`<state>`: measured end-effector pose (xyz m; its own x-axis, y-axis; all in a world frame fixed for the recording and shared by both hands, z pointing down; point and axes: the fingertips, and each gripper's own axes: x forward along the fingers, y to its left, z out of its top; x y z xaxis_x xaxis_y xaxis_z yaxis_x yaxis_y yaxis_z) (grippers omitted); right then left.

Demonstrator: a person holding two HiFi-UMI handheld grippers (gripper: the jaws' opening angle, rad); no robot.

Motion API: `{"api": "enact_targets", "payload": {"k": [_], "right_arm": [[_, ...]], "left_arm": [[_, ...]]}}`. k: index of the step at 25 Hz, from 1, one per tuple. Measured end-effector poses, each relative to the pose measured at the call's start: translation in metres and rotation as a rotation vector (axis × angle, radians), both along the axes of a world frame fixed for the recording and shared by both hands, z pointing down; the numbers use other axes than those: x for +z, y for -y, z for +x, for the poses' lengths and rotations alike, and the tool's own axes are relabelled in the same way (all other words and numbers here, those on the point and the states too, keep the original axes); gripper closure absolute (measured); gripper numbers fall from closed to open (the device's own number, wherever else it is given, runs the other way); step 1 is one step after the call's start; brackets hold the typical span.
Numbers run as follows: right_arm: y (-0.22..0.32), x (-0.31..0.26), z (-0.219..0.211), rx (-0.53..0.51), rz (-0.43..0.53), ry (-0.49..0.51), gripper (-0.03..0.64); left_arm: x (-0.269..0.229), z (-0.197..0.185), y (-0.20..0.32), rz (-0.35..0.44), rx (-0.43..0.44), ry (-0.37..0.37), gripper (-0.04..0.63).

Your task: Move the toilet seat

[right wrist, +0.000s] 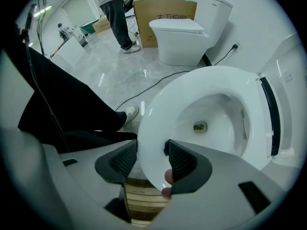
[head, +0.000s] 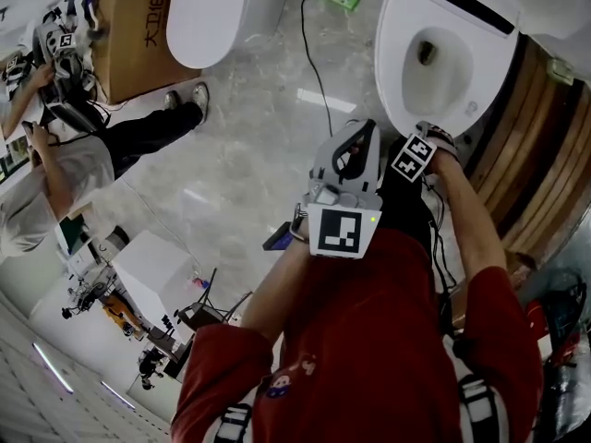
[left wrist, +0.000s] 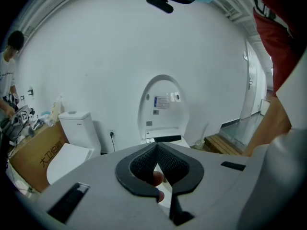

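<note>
The white toilet seat (head: 399,72) lies down over the bowl (right wrist: 211,119) at the head view's upper right. Its lid (left wrist: 163,104) stands upright against the wall. My right gripper (right wrist: 149,162) is at the seat's front rim (right wrist: 158,119), one jaw under it and one on top, shut on it. In the head view this right gripper (head: 432,144) sits just below the bowl's near edge. My left gripper (head: 346,155) is held in the air beside it, away from the toilet. In its own view the left gripper (left wrist: 156,150) is shut, its pads meeting at the tips on nothing.
A second white toilet (head: 217,12) and a cardboard box (head: 134,30) stand at the back left. A black cable (head: 309,53) runs across the marble floor. A person in dark trousers (head: 148,132) stands left. A wooden platform (head: 545,164) borders the toilet's right side.
</note>
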<state>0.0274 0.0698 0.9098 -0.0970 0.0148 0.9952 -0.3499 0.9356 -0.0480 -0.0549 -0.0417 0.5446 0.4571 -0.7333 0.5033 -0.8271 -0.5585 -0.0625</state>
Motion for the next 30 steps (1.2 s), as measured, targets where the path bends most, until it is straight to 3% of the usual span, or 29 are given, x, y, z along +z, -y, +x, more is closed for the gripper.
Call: {"api": "enact_targets", "payload": {"k": [8, 16, 20, 30], "right_arm": [[0.002, 0.02, 0.003, 0.146, -0.056, -0.009, 0.463], [-0.003, 0.039, -0.002, 0.159, -0.052, -0.04, 0.482], [0.003, 0.044, 0.002, 0.163, 0.007, -0.069, 0.502], [0.004, 0.042, -0.001, 0.169, 0.026, -0.035, 0.502]], "left_arm": [[0.004, 0.004, -0.015, -0.028, 0.005, 0.032, 0.584], [0.007, -0.003, -0.022, -0.038, -0.002, 0.058, 0.584], [0.01, -0.003, -0.026, -0.044, 0.009, 0.066, 0.584], [0.012, 0.006, -0.026, -0.045, 0.035, 0.064, 0.584]]}}
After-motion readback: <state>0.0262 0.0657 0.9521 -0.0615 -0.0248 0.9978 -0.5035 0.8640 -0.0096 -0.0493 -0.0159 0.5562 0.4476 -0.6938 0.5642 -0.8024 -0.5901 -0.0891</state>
